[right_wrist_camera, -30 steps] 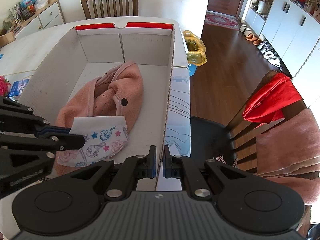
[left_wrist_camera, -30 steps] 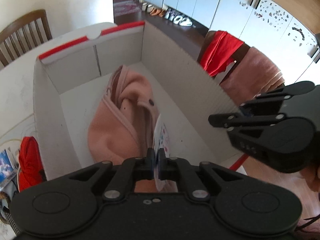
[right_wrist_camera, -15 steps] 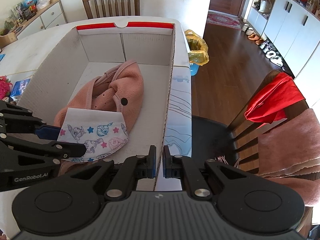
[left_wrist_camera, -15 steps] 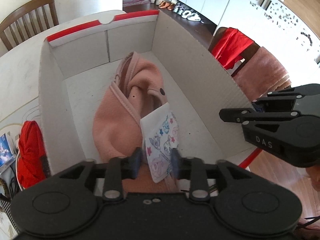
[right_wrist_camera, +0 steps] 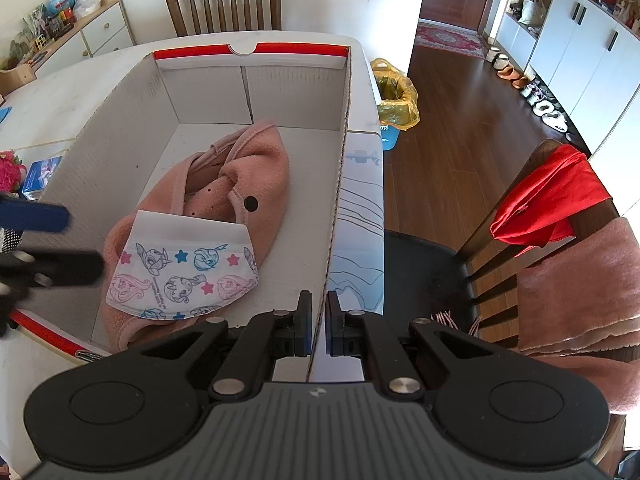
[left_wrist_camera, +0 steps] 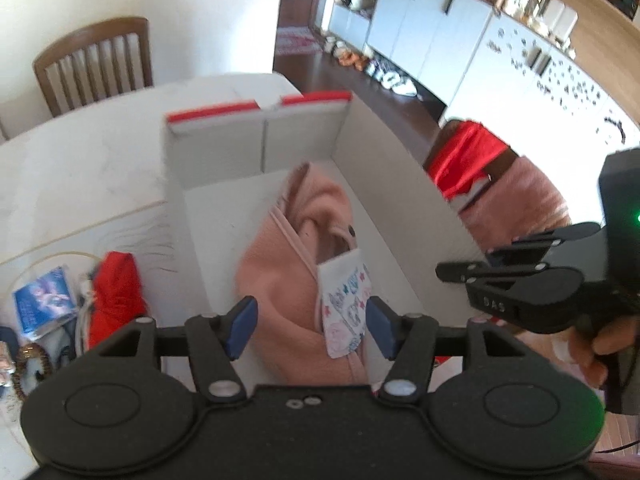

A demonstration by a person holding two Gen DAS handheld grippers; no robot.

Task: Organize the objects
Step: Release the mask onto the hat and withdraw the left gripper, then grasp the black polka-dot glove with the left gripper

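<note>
A white cardboard box point(right_wrist_camera: 200, 96) with red flap edges stands on the table. In it lies a pink fleece garment point(right_wrist_camera: 256, 176) with a printed white face mask point(right_wrist_camera: 180, 272) on top; both also show in the left wrist view, garment point(left_wrist_camera: 280, 280) and mask point(left_wrist_camera: 346, 304). My left gripper point(left_wrist_camera: 312, 326) is open and empty, raised above the box's near end. My right gripper point(right_wrist_camera: 318, 326) is shut on the box's right wall point(right_wrist_camera: 340, 184), and shows at the right of the left wrist view point(left_wrist_camera: 452, 272).
A red cloth point(left_wrist_camera: 116, 292), a blue booklet point(left_wrist_camera: 42, 300) and small items lie on the table left of the box. A chair point(right_wrist_camera: 532, 240) with red and pink cloths stands at the right. Another wooden chair point(right_wrist_camera: 224, 4) stands behind the table.
My left gripper opened, let go of the mask onto the pink garment and drew up and back. My right gripper stayed clamped on the box wall.
</note>
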